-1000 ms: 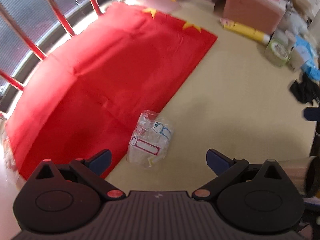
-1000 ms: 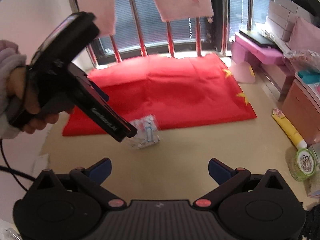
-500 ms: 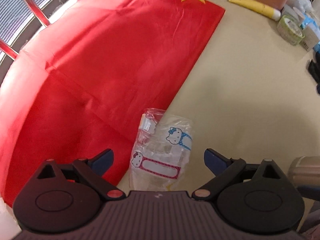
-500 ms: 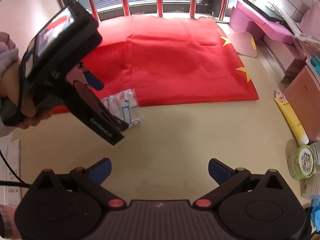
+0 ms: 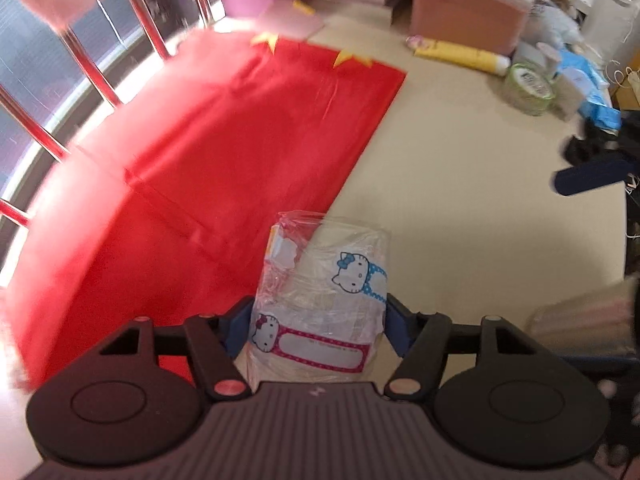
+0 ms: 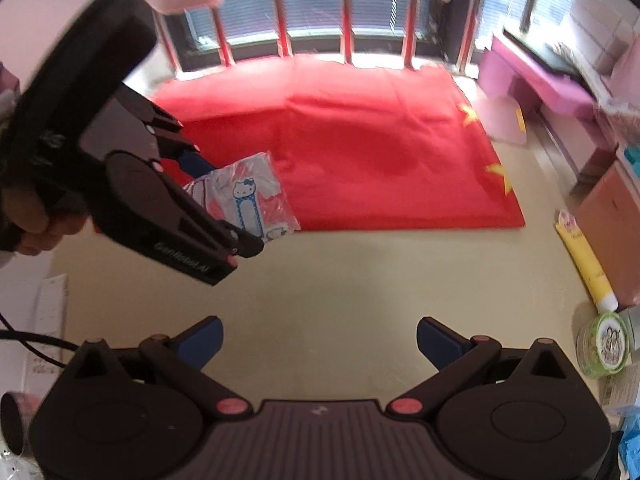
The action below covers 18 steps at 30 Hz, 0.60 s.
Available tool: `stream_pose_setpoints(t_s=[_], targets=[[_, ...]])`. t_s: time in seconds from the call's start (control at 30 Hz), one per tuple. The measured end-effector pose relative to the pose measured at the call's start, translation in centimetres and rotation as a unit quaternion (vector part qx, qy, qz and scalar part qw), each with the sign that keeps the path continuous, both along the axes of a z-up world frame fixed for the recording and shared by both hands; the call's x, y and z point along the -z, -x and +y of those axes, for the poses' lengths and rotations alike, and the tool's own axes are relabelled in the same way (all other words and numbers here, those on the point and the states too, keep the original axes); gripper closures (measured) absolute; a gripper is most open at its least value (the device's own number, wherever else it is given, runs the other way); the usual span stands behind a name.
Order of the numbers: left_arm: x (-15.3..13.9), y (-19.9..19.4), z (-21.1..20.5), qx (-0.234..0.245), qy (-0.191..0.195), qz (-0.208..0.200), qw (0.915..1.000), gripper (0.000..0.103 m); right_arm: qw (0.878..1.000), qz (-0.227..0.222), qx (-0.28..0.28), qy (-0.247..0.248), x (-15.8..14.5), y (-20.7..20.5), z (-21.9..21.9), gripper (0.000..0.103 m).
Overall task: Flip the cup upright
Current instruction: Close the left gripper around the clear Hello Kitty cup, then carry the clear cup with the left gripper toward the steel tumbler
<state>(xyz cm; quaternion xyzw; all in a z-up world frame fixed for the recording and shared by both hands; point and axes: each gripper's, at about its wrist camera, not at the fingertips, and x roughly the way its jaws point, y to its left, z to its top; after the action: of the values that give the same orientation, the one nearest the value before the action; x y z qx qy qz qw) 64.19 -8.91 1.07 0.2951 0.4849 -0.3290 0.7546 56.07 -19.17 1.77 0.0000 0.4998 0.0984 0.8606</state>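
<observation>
The cup (image 5: 320,300) is clear plastic with Hello Kitty stickers and a crinkled clear wrap. My left gripper (image 5: 316,326) is shut on the cup, its blue fingertips pressed on both sides. In the right wrist view the left gripper (image 6: 216,184) holds the cup (image 6: 248,200) lifted and tilted above the red cloth's edge. My right gripper (image 6: 318,338) is open and empty, over the bare beige floor, apart from the cup.
A red flag cloth (image 6: 340,152) covers the floor by the barred window (image 6: 312,12). A yellow tube (image 6: 584,264), a green round tub (image 6: 604,344), boxes (image 5: 468,12) and pink furniture (image 6: 536,76) stand at the right.
My left gripper moved forward onto the cup, shut on it and lifted it off the floor. My right gripper stayed open and shifted only slightly.
</observation>
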Motion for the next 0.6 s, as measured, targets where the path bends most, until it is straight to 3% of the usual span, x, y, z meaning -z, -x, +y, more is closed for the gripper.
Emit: stream_pose_setpoints(t_s=[0.3, 0.43, 0.6], targets=[[-9.0, 12.7, -1.3, -0.019, -0.008, -0.104, 0.9944, 0.036, 0.991, -0.111, -0.060, -0.044, -4.8, 9.1, -2.1, 0.000], [-9.6, 18.5, -2.1, -0.036, -0.015, -0.146, 0.9885, 0.035, 0.979, -0.179, -0.080, -0.048, -5.5, 13.6, -3.5, 0.000], [-8.2, 25.3, -2.7, -0.045, -0.013, -0.191, 0.9805, 0.035, 0.961, -0.252, -0.106, -0.037, -3.6, 20.5, -4.2, 0.000]])
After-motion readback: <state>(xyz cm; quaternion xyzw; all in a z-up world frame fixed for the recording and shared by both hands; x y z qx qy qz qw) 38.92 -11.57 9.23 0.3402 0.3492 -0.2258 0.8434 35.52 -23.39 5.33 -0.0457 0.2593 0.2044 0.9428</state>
